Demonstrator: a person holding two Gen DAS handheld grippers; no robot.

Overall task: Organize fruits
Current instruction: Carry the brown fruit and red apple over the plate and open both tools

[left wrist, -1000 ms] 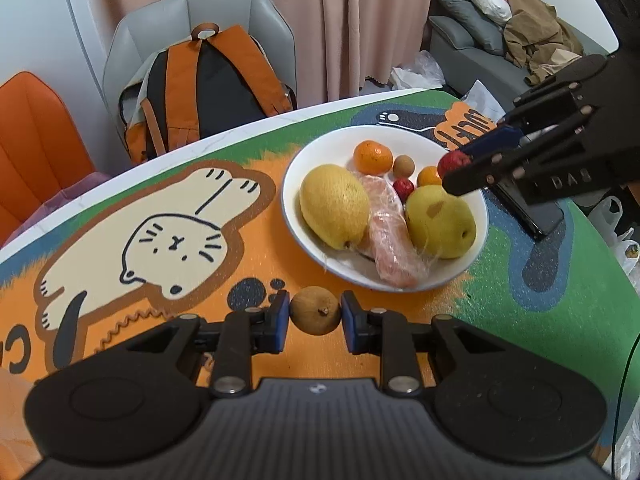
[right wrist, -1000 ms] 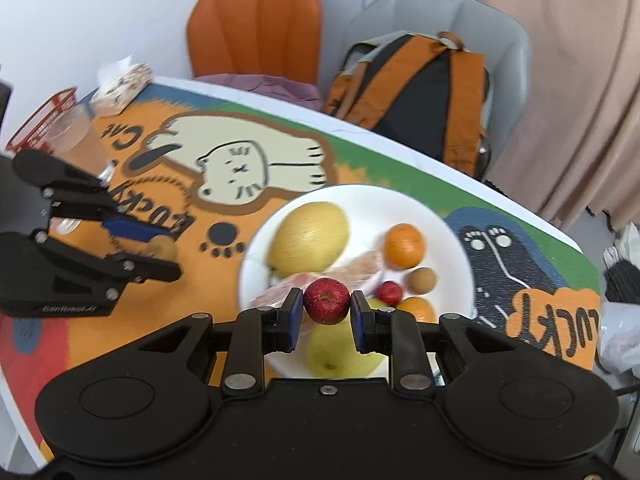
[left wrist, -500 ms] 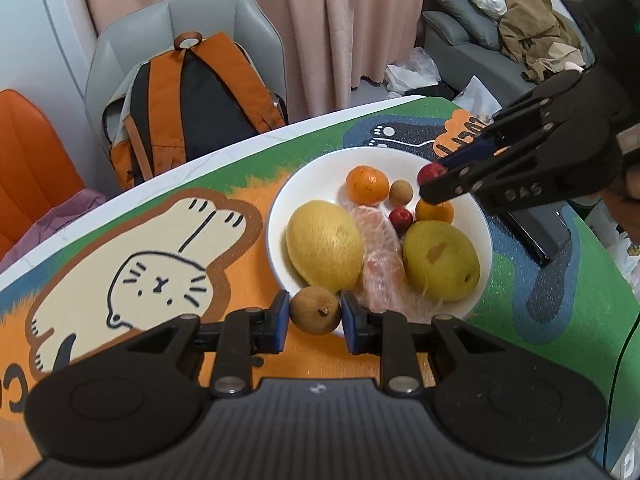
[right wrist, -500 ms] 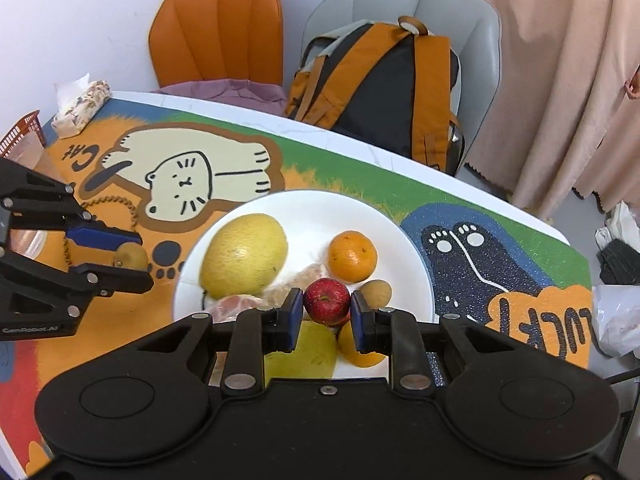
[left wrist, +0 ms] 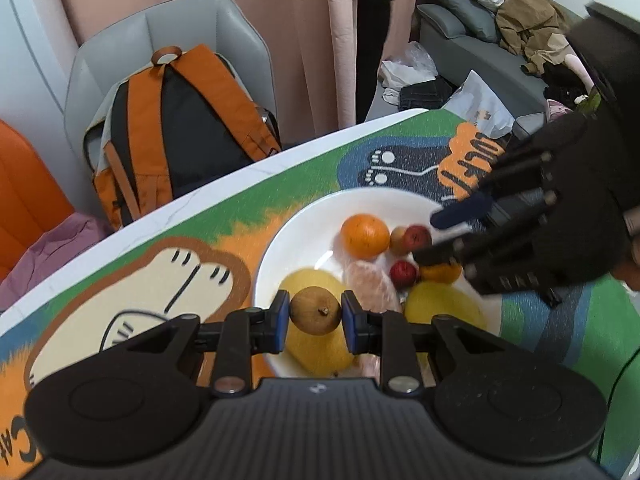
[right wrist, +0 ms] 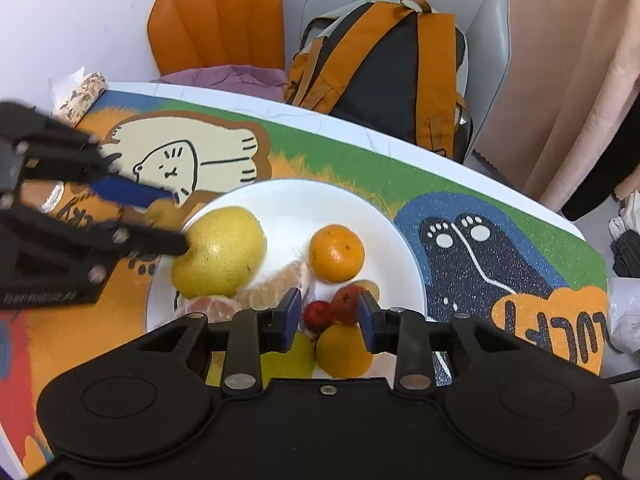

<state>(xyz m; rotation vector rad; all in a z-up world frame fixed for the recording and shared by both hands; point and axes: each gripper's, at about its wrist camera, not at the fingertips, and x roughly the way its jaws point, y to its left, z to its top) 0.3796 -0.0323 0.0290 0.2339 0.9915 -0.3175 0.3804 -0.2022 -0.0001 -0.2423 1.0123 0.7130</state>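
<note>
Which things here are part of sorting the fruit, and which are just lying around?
Part of the job:
- round white plate
- small brown round fruit, gripped by the left gripper
- small red fruit, just released between the opening right gripper pads
- orange mandarin
- large yellow pear

Lying about:
- orange-and-black backpack
- orange padded chair

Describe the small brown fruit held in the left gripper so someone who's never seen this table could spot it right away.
Find the white plate of fruit on the colourful cat-print table mat. Over its near edge, the left gripper has its blue-padded jaws shut on the brown fruit. It is dull brown and round with a tiny dark stem nub, unlike the large yellow fruit below it and the bright orange beyond.
</note>
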